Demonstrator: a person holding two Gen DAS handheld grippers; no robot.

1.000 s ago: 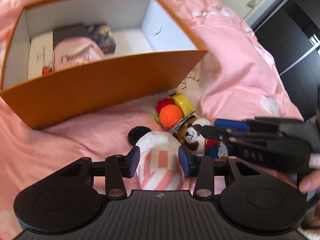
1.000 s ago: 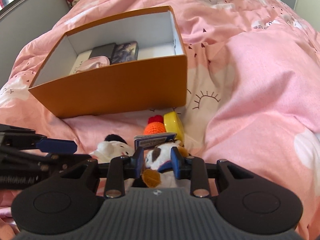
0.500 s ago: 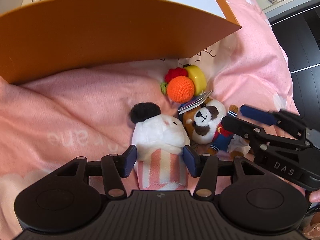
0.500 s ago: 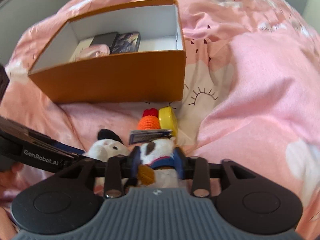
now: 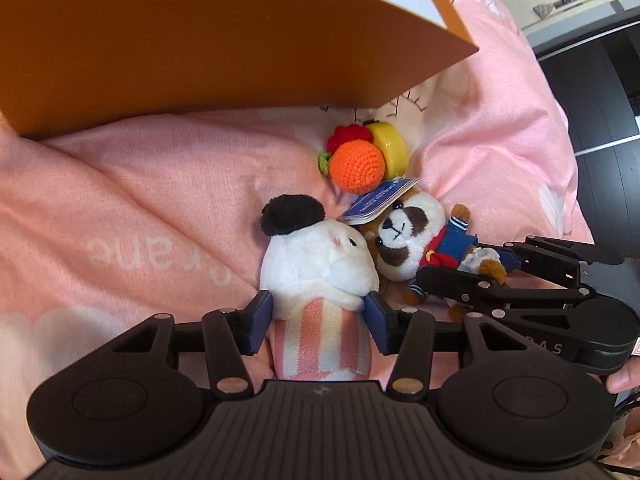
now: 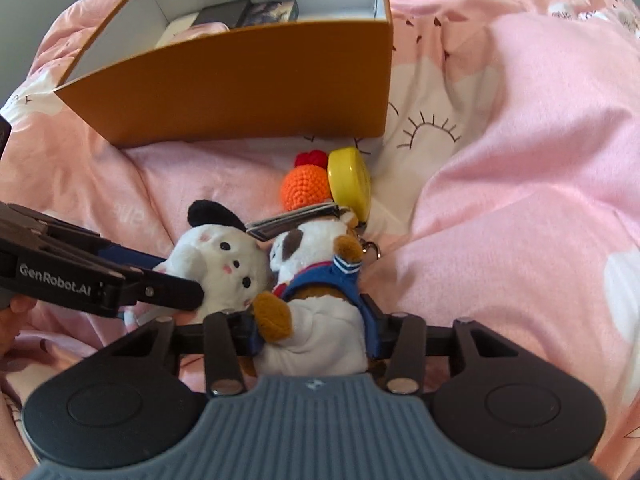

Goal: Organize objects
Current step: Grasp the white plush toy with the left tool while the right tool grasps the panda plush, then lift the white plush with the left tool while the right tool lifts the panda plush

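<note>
Your left gripper (image 5: 318, 326) is clamped on the white plush (image 5: 316, 264)'s striped body; your right gripper (image 6: 310, 330) is closed around the red panda plush (image 6: 316, 280). Both toys lie touching on the pink duvet (image 6: 500, 200). The crocheted orange (image 5: 358, 166) and yellow case (image 5: 390, 148) crowd the orange box (image 6: 240, 92)'s near wall.

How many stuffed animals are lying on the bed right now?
2. The white plush with a black ear sits between the left hand-held gripper fingers; the sailor-suited bear plush is beside it, in the right hand-held gripper. Others may be hidden.
</note>
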